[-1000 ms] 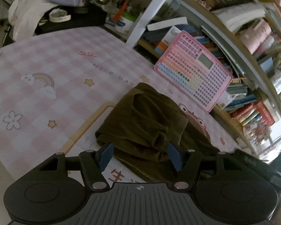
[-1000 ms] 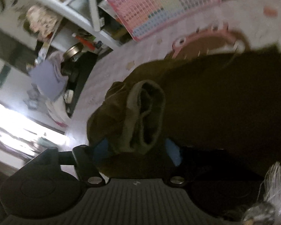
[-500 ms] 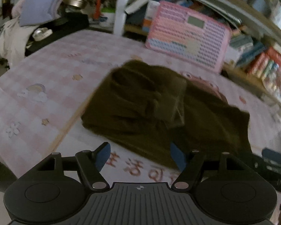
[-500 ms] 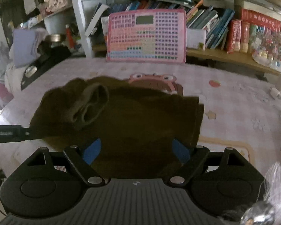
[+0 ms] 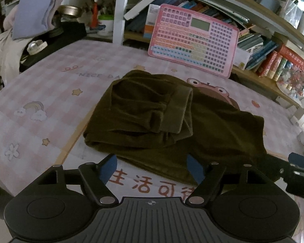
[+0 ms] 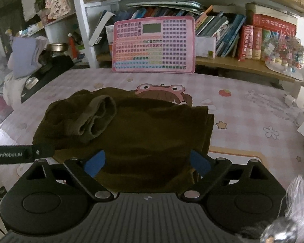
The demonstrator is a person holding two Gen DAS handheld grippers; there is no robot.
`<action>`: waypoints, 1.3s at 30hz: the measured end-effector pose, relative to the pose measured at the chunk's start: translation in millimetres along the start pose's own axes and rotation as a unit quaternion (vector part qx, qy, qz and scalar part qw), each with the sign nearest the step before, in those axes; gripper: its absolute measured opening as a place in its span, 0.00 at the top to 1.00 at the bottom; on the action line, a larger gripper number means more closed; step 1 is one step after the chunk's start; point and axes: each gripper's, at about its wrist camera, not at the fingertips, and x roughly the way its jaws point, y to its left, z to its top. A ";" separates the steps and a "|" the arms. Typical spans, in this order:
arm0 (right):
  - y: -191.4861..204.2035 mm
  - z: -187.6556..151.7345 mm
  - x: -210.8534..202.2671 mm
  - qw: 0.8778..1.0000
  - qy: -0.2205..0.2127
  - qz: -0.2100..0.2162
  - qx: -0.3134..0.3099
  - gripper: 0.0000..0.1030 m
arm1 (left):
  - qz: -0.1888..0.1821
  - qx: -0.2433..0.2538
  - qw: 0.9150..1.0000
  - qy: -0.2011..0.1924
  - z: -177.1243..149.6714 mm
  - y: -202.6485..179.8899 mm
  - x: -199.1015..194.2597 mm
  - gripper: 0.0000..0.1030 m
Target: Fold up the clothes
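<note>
the dark olive garment [image 5: 172, 125] lies folded into a thick bundle near the middle of the worktop [image 5: 40, 93], its near edge close to the worktop's front edge, and its ribbed cuffs [image 6: 100, 119] are laid on top of the bundle toward its left end. that looks like a fold already made, with the sleeves tucked inward so the bundle stays compact.

the left tool [image 5: 152, 169] hangs over the near edge of the garment with its jaws opening; cloth lies below the gap, but the blue pads [image 5: 108, 167] press on nothing. the right tool [image 6: 147, 163] sits over the right half of the bundle, jaws also opening, its pads clear of the cloth. both seem to be letting go, probably so that the fold can settle flat.

at the back edge a pink keyboard toy [image 6: 154, 45] leans against the bookshelf [image 6: 243, 38], well apart from the garment. at the back left corner sit a black tray [image 5: 56, 38], a metal bowl [image 5: 69, 10] and lilac cloth [image 5: 32, 14]. none of this crowds the bundle; the cartoon frog print [image 6: 162, 92] on the mat lies partly under it. the likeliest snag is the loose cuffs sliding off if the bundle is folded again.
</note>
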 end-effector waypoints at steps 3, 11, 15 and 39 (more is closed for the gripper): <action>7.8 -0.7 -0.2 1.000 0.004 -0.009 0.010 0.11 | 0.001 0.007 1.000 0.003 2.1 9.5 -1.0 0.20; 34.4 -7.8 -3.6 0.999 0.015 -0.039 0.033 0.11 | -0.016 0.025 1.000 0.011 2.3 37.1 -5.0 0.19; 50.0 -12.9 -6.7 0.998 0.019 -0.051 0.042 0.11 | -0.027 0.033 0.999 0.011 1.6 51.3 -7.7 0.18; 104.2 -37.3 -28.2 0.992 0.034 -0.114 0.050 0.11 | -0.076 0.051 0.995 0.025 -7.0 87.7 -10.1 0.18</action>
